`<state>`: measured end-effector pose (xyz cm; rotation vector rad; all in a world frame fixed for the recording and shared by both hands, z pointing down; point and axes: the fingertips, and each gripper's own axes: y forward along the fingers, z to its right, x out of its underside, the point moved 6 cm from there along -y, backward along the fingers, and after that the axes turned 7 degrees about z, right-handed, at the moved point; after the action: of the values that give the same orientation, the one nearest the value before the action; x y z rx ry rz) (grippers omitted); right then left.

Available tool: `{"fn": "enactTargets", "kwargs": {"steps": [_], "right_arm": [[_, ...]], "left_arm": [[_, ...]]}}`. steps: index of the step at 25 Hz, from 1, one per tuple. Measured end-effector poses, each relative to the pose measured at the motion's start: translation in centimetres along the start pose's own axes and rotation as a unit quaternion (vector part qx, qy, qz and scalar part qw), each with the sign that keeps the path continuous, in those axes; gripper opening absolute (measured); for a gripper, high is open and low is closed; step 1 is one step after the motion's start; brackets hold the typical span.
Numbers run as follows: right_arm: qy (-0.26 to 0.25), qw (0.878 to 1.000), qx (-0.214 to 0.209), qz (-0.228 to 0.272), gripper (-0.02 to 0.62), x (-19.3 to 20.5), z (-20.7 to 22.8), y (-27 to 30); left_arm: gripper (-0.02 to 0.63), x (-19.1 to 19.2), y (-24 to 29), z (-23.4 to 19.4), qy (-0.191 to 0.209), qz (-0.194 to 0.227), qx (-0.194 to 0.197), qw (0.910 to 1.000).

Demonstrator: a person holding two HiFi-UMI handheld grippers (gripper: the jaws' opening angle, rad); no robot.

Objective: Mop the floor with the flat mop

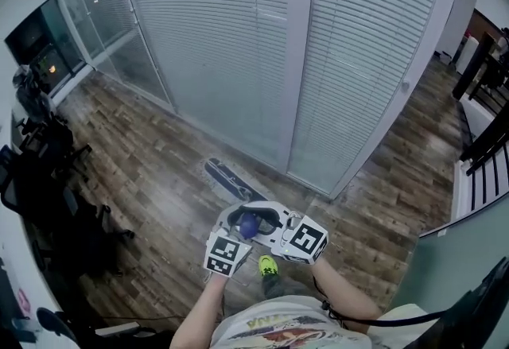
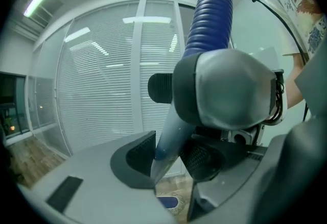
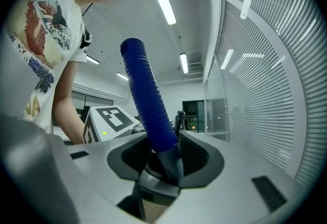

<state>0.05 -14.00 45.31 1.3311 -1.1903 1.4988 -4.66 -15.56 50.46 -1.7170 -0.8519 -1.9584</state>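
Observation:
The flat mop's head (image 1: 229,177) lies on the wood floor, close to the foot of the blind-covered glass wall. Its pole rises toward me and ends in a blue ribbed handle (image 1: 249,224). Both grippers meet on that handle at waist height. My left gripper (image 1: 238,222) is shut on the grey pole just below the blue handle (image 2: 209,14); the mop head (image 2: 170,202) shows far below between its jaws. My right gripper (image 1: 267,220) sits right above it, shut on the lower end of the blue handle (image 3: 145,95). In the right gripper view, the left gripper's marker cube (image 3: 110,118) shows just behind.
A glass partition with white blinds (image 1: 262,45) runs across in front. Black office chairs (image 1: 48,180) crowd the left side. A dark railing (image 1: 485,157) stands at the right. My green shoe (image 1: 268,265) is on the floor below the grippers.

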Motion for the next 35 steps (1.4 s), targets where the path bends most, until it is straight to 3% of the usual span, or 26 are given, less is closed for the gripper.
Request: {"fn": "enactTargets", "kwargs": {"steps": [10,15,26,35], "right_arm": [[0.02,0.999,-0.034,-0.022,0.161,0.8,-17.4,-5.4],[0.035,0.998,-0.046,-0.031,0.169,1.3,-24.0,-7.5],[0.046,0.998,-0.044,-0.028,0.172,0.1,-30.8,-10.8],[0.055,0.997,-0.052,-0.022,0.173,-0.6,-36.4,-18.1]], "left_arm": [[0.117,2.9,-12.6,13.0,-0.001,-0.014,-0.005,0.9999],[0.117,4.1,-17.3,18.0,-0.001,-0.027,-0.01,0.9996],[0.117,3.9,-22.0,24.3,-0.006,-0.023,-0.019,0.9995],[0.117,3.8,-23.7,33.3,-0.004,-0.03,-0.029,0.9991]]}}
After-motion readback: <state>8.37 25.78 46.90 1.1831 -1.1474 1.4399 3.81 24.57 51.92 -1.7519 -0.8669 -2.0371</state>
